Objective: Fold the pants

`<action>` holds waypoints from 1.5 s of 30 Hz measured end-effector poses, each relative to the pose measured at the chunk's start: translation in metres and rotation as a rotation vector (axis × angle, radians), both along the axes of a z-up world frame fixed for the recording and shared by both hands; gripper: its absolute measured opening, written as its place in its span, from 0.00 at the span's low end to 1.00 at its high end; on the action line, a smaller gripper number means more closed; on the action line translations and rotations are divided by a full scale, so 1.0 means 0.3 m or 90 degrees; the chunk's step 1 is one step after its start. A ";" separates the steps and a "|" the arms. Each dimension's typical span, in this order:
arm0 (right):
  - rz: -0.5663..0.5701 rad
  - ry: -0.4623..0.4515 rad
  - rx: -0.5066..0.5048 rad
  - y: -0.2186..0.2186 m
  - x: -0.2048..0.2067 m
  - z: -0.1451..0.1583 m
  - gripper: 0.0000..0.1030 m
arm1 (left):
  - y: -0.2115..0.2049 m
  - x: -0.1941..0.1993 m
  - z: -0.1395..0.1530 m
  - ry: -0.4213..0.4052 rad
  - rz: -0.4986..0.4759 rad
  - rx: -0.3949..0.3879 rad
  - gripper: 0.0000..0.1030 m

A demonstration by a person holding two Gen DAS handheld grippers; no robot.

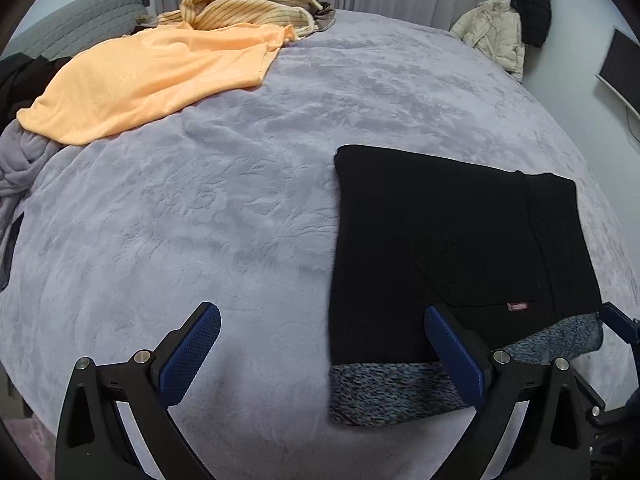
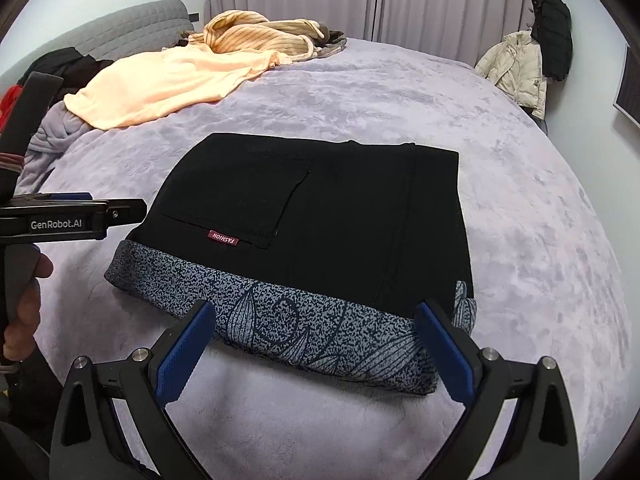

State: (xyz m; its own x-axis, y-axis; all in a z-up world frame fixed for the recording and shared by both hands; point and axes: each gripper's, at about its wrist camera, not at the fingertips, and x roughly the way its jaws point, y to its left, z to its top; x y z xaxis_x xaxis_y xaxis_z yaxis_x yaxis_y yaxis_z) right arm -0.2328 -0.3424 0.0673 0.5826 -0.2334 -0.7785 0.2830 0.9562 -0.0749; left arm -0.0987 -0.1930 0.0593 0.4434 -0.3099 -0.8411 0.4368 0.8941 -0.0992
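Observation:
The black pants (image 2: 320,220) lie folded into a compact rectangle on the lavender bed cover (image 2: 520,240), with a speckled grey lining band (image 2: 304,332) along the near edge and a red label (image 2: 222,239) at the back pocket. They also show in the left wrist view (image 1: 448,240). My right gripper (image 2: 316,312) is open and empty, just above the near band. My left gripper (image 1: 322,318) is open and empty, at the pants' left near corner; it also shows side-on in the right wrist view (image 2: 132,209).
An orange garment (image 1: 152,76) and a striped beige one (image 1: 248,4) lie at the bed's far left. Dark clothes (image 2: 72,66) sit by the grey headboard (image 2: 120,32). Jackets (image 2: 520,68) hang on the right wall. Curtains behind.

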 end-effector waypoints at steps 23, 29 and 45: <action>-0.042 -0.001 -0.048 -0.023 0.057 0.091 1.00 | -0.156 -0.020 0.090 -0.021 -0.038 0.008 0.99; -0.055 -0.004 -0.032 -0.039 0.057 0.098 1.00 | -0.175 -0.030 0.102 -0.040 -0.028 0.020 0.99; -0.082 0.019 -0.006 -0.071 0.068 0.069 1.00 | -0.171 -0.030 0.059 -0.013 -0.013 0.060 0.99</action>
